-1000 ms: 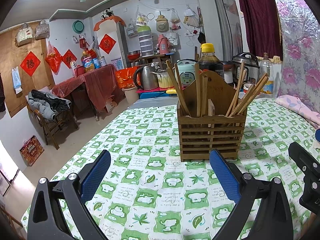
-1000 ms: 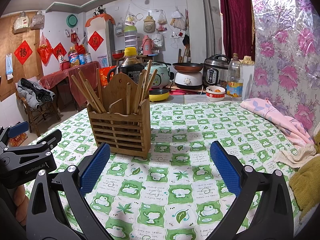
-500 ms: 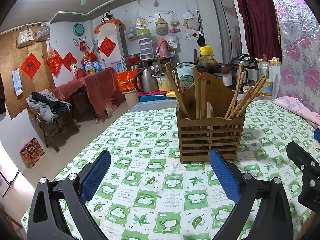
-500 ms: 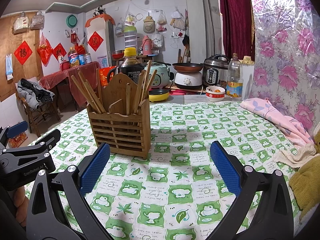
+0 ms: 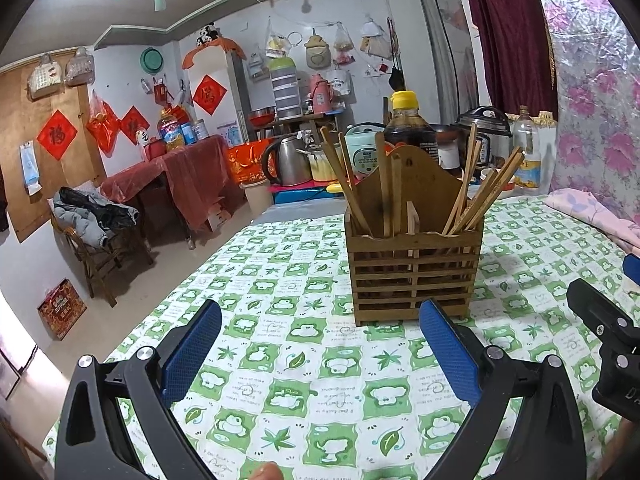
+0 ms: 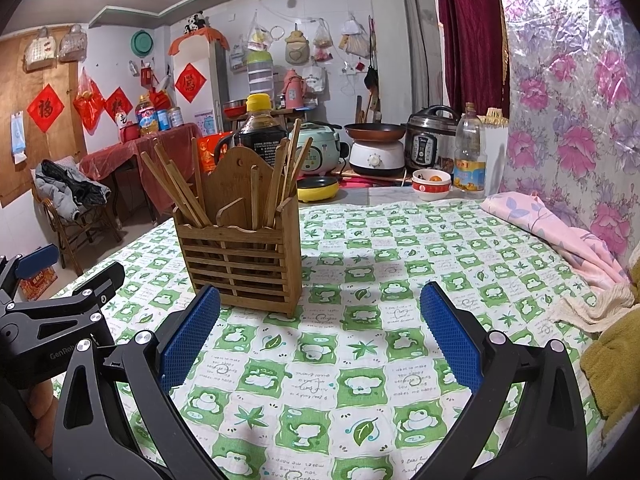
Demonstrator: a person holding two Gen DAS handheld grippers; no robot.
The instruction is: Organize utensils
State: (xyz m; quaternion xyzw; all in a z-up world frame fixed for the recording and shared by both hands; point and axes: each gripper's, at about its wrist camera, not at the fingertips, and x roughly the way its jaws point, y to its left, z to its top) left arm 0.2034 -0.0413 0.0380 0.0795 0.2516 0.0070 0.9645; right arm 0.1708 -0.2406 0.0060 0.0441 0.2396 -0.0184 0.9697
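A slatted wooden utensil holder (image 5: 414,268) (image 6: 244,264) stands on the green-and-white checked tablecloth (image 5: 304,392) (image 6: 360,360). Several wooden chopsticks (image 5: 480,196) (image 6: 176,192) lean out of its compartments on both sides. My left gripper (image 5: 320,340) is open just short of the holder, nothing between its blue pads. My right gripper (image 6: 320,320) is open too, empty, with the holder ahead to its left. Each gripper's black body shows at the edge of the other's view.
A pink patterned cloth (image 6: 560,232) and a yellowish towel (image 6: 612,364) lie at the table's right side by the flowered wall. Behind the holder stand a soy sauce bottle (image 6: 258,128), cookers, a kettle (image 5: 286,162) and a bowl (image 6: 430,184). A chair with a jacket (image 5: 88,216) sits left.
The left view has tilted slightly, the holder sitting a little lower and nearer. The right gripper has barely moved. Both stay open.
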